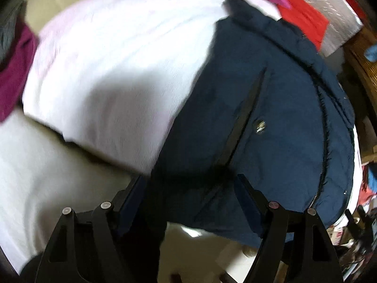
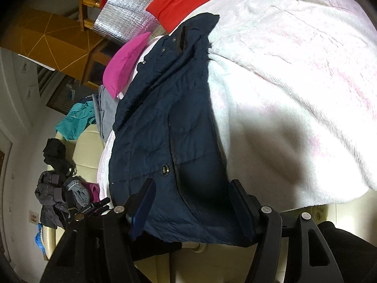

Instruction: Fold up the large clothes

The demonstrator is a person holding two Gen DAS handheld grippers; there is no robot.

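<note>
A navy padded jacket (image 1: 271,118) lies on a white fleecy blanket (image 1: 113,70) and hangs over the near edge. It also shows in the right wrist view (image 2: 165,127), with its collar at the far end. My left gripper (image 1: 188,188) is open, its fingers on either side of the jacket's lower hem, just above the cloth. My right gripper (image 2: 192,195) is open too, over the jacket's near hem beside a metal snap (image 2: 165,170). Neither holds the fabric. The left wrist view is blurred.
A magenta cloth (image 2: 124,63), a red cloth (image 2: 181,0) and a silver quilted sheet (image 2: 132,11) lie past the collar. Grey and teal garments (image 2: 77,120) and dark clothes (image 2: 61,193) lie at the left. A maroon garment (image 1: 14,75) lies beside the blanket. A wooden chair (image 2: 87,2) stands behind.
</note>
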